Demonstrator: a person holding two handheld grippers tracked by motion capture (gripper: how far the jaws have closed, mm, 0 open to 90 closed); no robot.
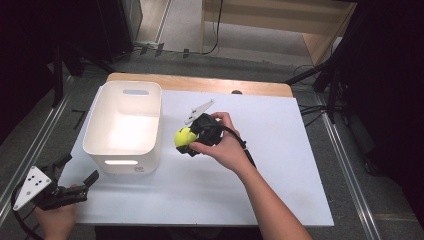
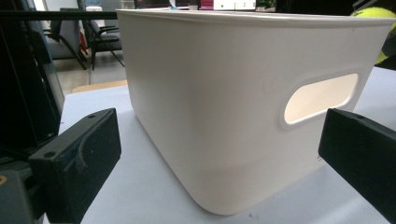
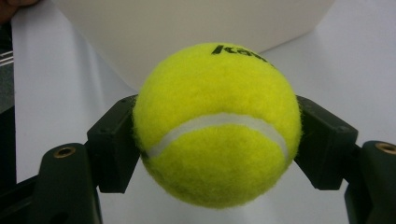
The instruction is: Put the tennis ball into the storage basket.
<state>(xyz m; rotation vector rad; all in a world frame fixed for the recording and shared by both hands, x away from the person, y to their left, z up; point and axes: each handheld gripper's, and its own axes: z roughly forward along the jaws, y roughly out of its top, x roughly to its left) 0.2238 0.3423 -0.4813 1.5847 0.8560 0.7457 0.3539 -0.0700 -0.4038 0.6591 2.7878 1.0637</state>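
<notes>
A yellow tennis ball [image 1: 184, 137] is held just right of the white plastic bin [image 1: 125, 125], above the white table top. My right gripper [image 1: 187, 140] is shut on it; in the right gripper view the ball [image 3: 217, 123] sits squeezed between both black pads [image 3: 114, 142], with the bin wall [image 3: 187, 23] close behind. My left gripper [image 1: 77, 172] rests open at the table's front left corner, near the bin's front. In the left gripper view its jaws stand wide apart before the bin [image 2: 233, 107], whose handle slot [image 2: 320, 98] faces me; a sliver of the ball [image 2: 373, 11] peeks over the rim.
The white board [image 1: 270, 165] lies on a wooden table whose far edge [image 1: 200, 82] shows. The bin looks empty inside. Black stands and cables [image 1: 320, 80] flank the table on the floor. Bare board spreads right of my right hand.
</notes>
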